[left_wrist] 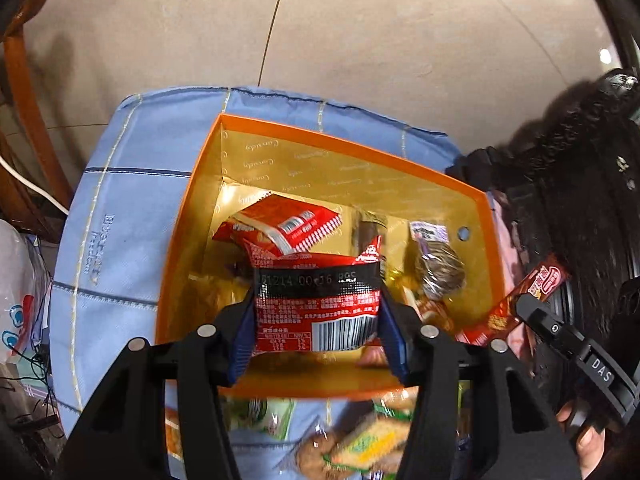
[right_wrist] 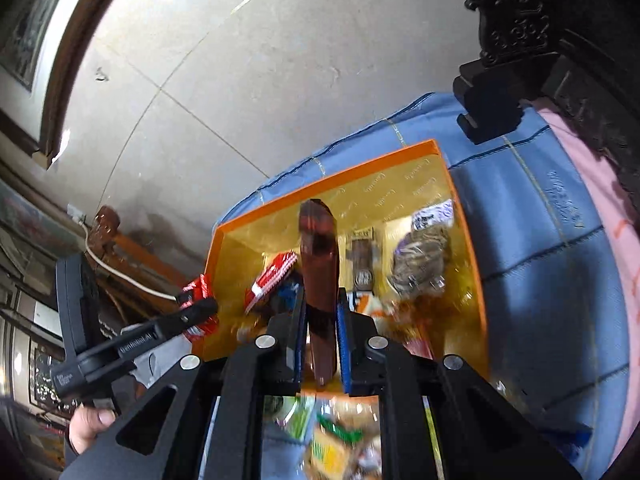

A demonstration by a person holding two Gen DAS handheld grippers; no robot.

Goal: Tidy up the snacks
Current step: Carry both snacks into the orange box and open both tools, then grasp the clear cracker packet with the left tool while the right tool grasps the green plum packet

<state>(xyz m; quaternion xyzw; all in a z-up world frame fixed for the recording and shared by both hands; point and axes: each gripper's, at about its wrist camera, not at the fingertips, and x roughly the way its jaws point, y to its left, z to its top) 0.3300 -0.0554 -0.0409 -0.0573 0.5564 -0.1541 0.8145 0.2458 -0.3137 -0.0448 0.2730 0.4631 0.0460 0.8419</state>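
Observation:
An orange box (left_wrist: 344,148) with a gold lining sits on a blue quilted cloth (left_wrist: 120,208); it also shows in the right wrist view (right_wrist: 280,204). My left gripper (left_wrist: 316,312) is shut on a red and black snack packet (left_wrist: 316,304) and holds it above the box. My right gripper (right_wrist: 320,324) is shut on a long brown-red snack bar (right_wrist: 318,264) held on edge over the box; that bar (left_wrist: 524,296) shows at the box's right rim in the left wrist view. Inside lie a red packet (left_wrist: 288,224), a brown bar (left_wrist: 370,228) and a clear-wrapped round snack (left_wrist: 438,268).
Loose snack packets in green and yellow wrappers (left_wrist: 368,444) lie on the cloth in front of the box, seen also in the right wrist view (right_wrist: 320,432). A dark carved furniture piece (right_wrist: 520,40) stands to the right. A wooden chair (left_wrist: 24,92) stands to the left. Tiled floor lies beyond.

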